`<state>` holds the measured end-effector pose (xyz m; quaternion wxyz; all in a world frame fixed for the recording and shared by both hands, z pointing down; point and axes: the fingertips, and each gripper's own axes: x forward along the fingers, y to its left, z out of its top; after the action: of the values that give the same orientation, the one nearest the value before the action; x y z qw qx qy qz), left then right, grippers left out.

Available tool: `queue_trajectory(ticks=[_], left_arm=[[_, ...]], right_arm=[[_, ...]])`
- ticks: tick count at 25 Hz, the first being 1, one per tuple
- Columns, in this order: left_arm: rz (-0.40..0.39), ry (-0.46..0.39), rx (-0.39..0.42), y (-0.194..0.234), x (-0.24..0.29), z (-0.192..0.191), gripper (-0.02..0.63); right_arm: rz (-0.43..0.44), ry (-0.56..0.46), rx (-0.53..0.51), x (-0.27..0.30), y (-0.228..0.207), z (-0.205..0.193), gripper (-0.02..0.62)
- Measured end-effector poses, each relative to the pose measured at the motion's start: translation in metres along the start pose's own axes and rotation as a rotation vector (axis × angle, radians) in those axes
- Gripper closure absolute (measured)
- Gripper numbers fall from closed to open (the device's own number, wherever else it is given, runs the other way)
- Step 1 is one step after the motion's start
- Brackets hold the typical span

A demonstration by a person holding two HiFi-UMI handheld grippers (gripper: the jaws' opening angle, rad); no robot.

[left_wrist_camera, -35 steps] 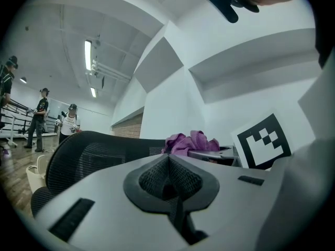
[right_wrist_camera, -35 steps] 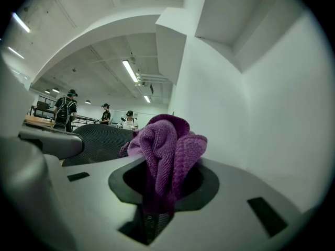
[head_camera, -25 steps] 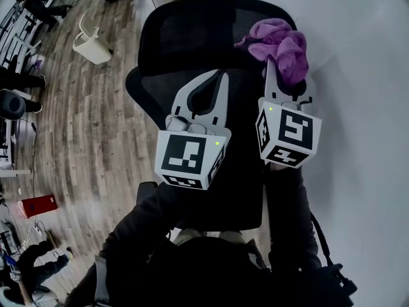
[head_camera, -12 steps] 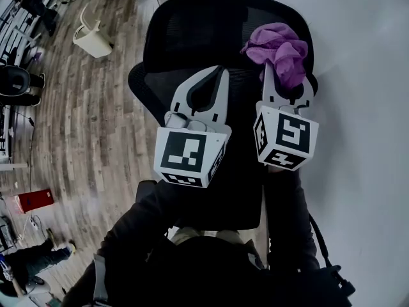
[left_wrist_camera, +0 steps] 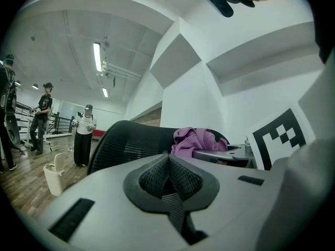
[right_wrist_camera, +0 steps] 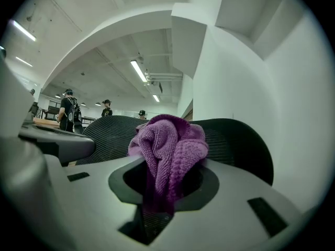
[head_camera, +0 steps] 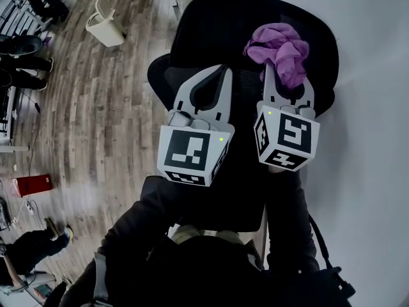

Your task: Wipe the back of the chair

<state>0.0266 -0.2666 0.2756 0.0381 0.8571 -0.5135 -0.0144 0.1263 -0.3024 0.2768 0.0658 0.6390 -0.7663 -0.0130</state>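
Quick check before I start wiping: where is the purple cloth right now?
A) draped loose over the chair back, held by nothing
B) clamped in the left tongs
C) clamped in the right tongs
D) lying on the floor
C: the right gripper view shows the purple cloth pinched between the right tongs, bunched up in front of the chair back, while the left tongs are shut on nothing.

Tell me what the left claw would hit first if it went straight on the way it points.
The left claw would likely meet the chair back near its top edge; depth is unclear, so it might skim over.
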Motion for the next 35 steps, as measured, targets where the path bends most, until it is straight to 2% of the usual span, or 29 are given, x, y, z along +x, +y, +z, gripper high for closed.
queue_trajectory(ticks=[19, 30, 35], left_arm=[[0.143, -0.018, -0.003, 0.082, -0.055, 0.012, 0.598], [0.211, -0.024, 0.012, 0.113, -0.09, 0.019, 0.598], [0.227, -0.03, 0.02, 0.12, -0.104, 0.021, 0.598]], right_arm=[[0.16, -0.009, -0.01, 0.023, 0.107, 0.018, 0.497], [0.237, -0.04, -0.002, 0.023, 0.162, 0.033, 0.497], [0.259, -0.075, -0.036, 0.016, 0.18, 0.044, 0.497]])
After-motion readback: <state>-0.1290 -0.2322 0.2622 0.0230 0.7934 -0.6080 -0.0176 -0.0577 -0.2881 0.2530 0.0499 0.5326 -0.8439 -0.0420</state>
